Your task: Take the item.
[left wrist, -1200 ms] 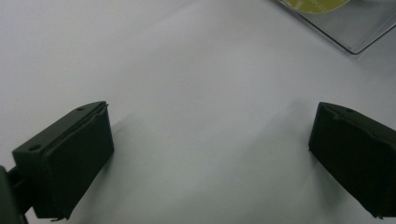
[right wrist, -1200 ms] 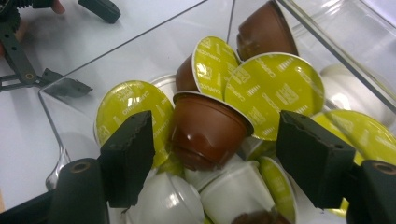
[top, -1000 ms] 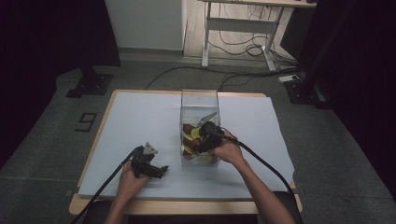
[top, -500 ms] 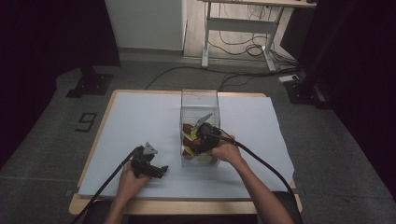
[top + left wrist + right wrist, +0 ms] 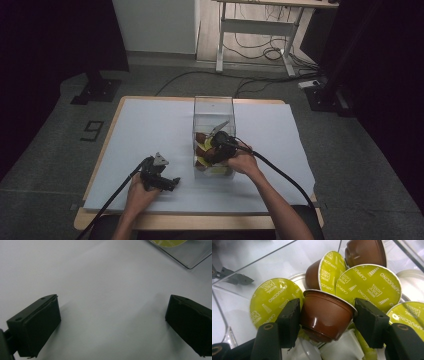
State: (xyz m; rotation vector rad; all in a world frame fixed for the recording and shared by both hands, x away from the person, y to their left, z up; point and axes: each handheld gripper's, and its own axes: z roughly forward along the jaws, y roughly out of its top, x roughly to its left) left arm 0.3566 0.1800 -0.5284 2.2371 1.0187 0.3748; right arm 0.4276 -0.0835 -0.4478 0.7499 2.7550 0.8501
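High view: right gripper [image 5: 212, 142] is down inside the clear plastic box [image 5: 214, 107] at frame centre, among the coffee capsules [image 5: 202, 146]. Its jaws have just been closing, and a capsule sits between them. So the work in hand looks like picking one capsule out of the box, with the grasp about made and the lift not yet started. Left gripper [image 5: 172, 182] lies on the white table cover [image 5: 140, 130] at lower left, well apart from the box. Against the frames from a second and half a second ago, both hands sit in the same spots and the box has not shifted; detail inside the box is too small to compare.

Left gripper view: jaws stand wide apart with bare white cover between them, nothing held. A corner of the box [image 5: 186, 255] shows at upper right.

Right gripper view: a brown Dolce Gusto capsule [image 5: 325, 316] lies on its side at centre frame, foil lid turned away. Both pads [image 5: 290, 315] appear to press on its body and rim, likely a firm grip. Green cappuccino lids [image 5: 369, 285] crowd behind; white capsules [image 5: 339, 347] sit below.
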